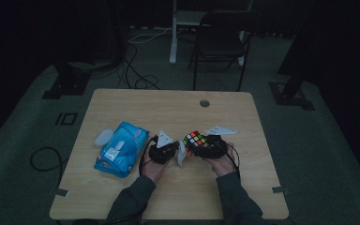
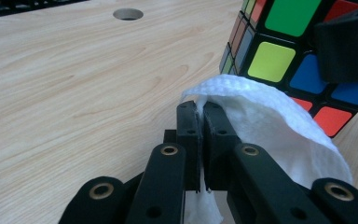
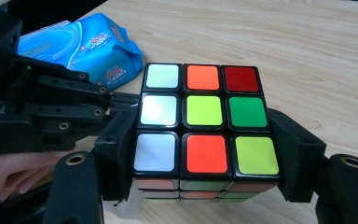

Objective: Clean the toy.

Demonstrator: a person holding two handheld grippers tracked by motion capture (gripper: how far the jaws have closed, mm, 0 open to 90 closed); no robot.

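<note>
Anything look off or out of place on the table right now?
Nothing stands out. The right gripper clamps the scrambled puzzle cube squarely, the left gripper pinches a white wipe beside it, and the blue wipes pack lies flat with its lid flipped open.

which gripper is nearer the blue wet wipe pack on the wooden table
Left. The left gripper, shut on a white wipe, sits just right of the blue wet wipe pack. The right gripper, clamping the multicoloured puzzle cube, is farther right.
</note>
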